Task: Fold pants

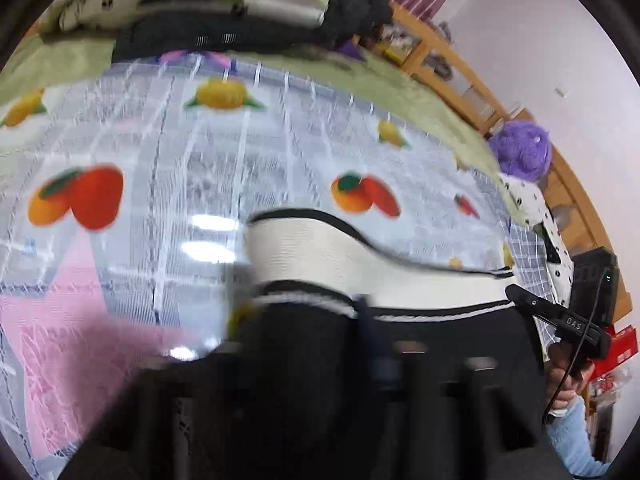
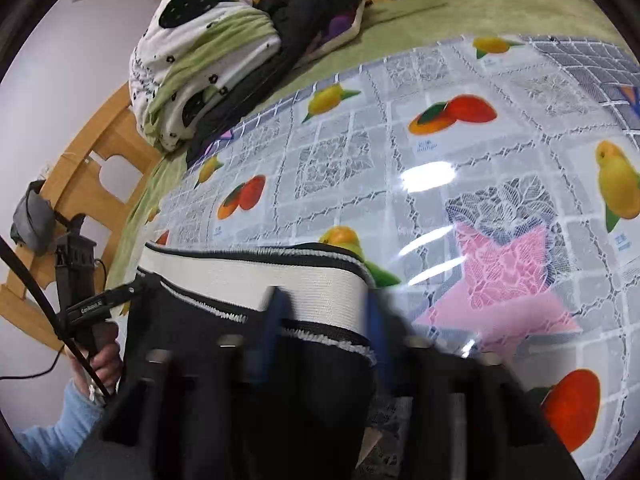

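Black pants (image 1: 432, 360) with a wide white ribbed waistband (image 1: 340, 256) are held up over a fruit-print tablecloth (image 1: 200, 160). My left gripper (image 1: 372, 332) is shut on the waistband's left end; its blue finger shows against the black cloth. In the right wrist view my right gripper (image 2: 324, 320) is closed on the waistband (image 2: 280, 280) at its right end, blue fingers (image 2: 276, 312) either side of the fabric. The pants (image 2: 240, 360) hang below. Each view shows the other gripper: the right one (image 1: 520, 296), the left one (image 2: 136, 288).
A pile of folded clothes (image 2: 200, 60) and a black garment (image 2: 312, 8) lie at the bed's far end on a green blanket (image 2: 480, 8). A wooden bed frame (image 2: 100, 148) runs along the side. A purple fluffy thing (image 1: 520, 148) sits at the right.
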Demonstrator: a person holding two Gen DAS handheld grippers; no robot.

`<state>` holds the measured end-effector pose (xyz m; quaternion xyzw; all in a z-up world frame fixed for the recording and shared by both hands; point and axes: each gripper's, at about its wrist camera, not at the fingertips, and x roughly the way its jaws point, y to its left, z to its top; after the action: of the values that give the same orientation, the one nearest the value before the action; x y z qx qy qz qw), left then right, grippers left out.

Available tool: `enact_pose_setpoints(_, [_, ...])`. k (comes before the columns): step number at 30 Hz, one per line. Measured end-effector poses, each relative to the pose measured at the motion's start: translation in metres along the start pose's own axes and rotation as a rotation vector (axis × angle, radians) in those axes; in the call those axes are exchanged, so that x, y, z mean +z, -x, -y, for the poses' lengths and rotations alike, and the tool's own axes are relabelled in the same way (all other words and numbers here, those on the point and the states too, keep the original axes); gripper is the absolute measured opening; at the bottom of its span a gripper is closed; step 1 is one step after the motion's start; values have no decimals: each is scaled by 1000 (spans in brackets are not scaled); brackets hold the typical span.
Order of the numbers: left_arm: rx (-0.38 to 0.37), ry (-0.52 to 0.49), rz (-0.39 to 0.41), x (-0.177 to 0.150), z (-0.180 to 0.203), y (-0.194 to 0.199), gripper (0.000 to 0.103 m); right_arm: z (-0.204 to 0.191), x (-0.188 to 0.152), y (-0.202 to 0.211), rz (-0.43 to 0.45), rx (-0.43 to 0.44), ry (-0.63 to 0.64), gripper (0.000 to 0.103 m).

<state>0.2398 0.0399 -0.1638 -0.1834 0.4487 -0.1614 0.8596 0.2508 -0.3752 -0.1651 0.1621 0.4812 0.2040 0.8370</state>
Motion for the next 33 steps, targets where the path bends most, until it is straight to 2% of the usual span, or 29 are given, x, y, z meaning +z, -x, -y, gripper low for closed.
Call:
enact_pose_setpoints(3, [-25,-13,56,3,6,17,24,-19,4,28,143,7,42,18])
enact_pose_setpoints(4, [-18,-29,49,2,5,13,24,-31,4,29,158,-45,106,18])
enact_pose_setpoints(5, [6,-20,21,0,0,3,25,-36,3,19,135,-111,146,18])
enact_pose_setpoints(6, [21,16,-13,-5,-6,-7,27,-33,0,8,105,-128,141,18])
enact_pose_setpoints(8, [30,23,-4,-5,-6,-6,32,-13,-3,-20,13,-129,62,21])
enact_pose_setpoints(9, [67,-1,3,-3,1,1,38,-7,-1,-19,9,-108,41,23])
enact_pose_setpoints(10, [98,-21,9,-1,5,6,41,-6,2,-14,12,-86,20,25])
enact_pose_setpoints(12, [181,-82,67,0,19,23,41,-11,5,0,31,-141,32,32])
enact_pose_setpoints(14, [186,-119,130,4,25,34,43,-19,2,20,100,-173,58,36])
enact_pose_setpoints(15, [180,-129,130,11,29,32,43,-21,1,27,117,-158,66,44])
enact_pose_setpoints(16, [179,-121,107,17,29,29,43,-24,0,30,128,-145,79,45])
enact_pose_setpoints(17, [188,-103,82,24,29,19,43,-25,5,25,122,-168,82,45])
enact_pose_setpoints(18, [213,-97,74,28,27,12,29,-23,11,14,90,-186,69,25])
enact_pose_setpoints(19, [282,-97,60,33,25,4,10,-21,13,5,61,-189,60,10])
enact_pose_setpoints(20, [309,-110,54,35,24,-3,7,-17,16,-13,-4,-199,47,8])
enact_pose_setpoints(21, [299,-109,79,34,21,-2,2,-16,16,-22,-17,-241,63,4])
enact_pose_setpoints(23, [346,-96,129,33,13,10,2,-22,13,-23,25,-298,112,2])
enact_pose_setpoints(26, [280,-84,107,28,11,17,2,-21,16,-8,64,-283,95,0])
enact_pose_setpoints(27, [284,-96,106,24,13,20,2,-17,15,-5,63,-287,85,4])
enact_pose_setpoints(29, [288,-111,98,18,19,23,2,-10,11,2,57,-259,43,5])
enact_pose_setpoints(30, [287,-116,83,14,22,25,6,-8,8,5,59,-247,30,7])
enact_pose_setpoints(31, [288,-121,73,9,26,26,16,-8,4,10,63,-237,19,10])
enact_pose_setpoints(32, [289,-124,68,6,29,27,23,-7,-2,16,68,-230,8,21])
enact_pose_setpoints(33, [291,-122,69,2,30,28,37,-5,-8,24,76,-220,-7,38])
